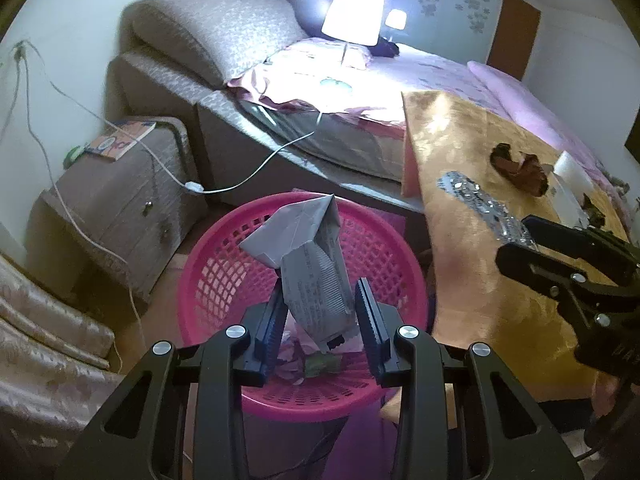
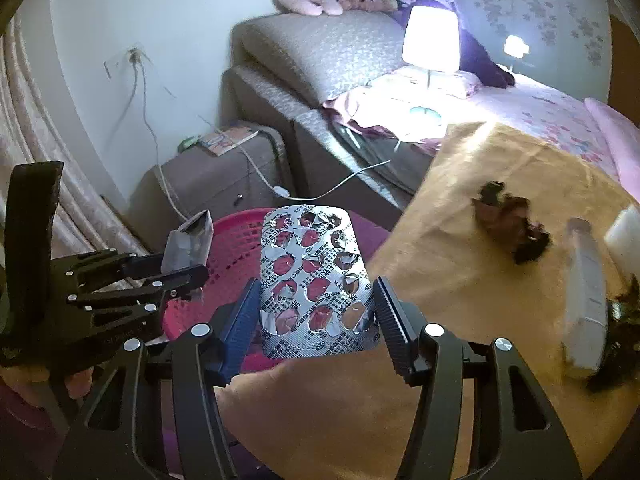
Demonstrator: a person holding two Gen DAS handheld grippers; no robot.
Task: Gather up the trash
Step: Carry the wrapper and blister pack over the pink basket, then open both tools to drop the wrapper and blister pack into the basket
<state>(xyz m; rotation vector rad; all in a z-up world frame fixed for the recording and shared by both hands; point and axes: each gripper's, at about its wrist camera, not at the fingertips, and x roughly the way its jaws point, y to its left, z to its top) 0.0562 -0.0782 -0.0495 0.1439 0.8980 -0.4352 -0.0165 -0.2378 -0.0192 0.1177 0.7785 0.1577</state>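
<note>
My left gripper is shut on a crumpled grey carton and holds it upright over the pink plastic basket. The right wrist view shows that carton in the left gripper, above the basket's left rim. My right gripper is shut on a spent silver blister pack, held at the table's near-left corner beside the basket. In the left wrist view the right gripper and the blister pack sit at the right, above the table. A pink and green wrapper lies in the basket.
The table wears a golden cloth and carries a brown crumpled wrapper, a white tube and a dark scrap. Behind stand a bed with a lit lamp, a nightstand and a trailing white cable.
</note>
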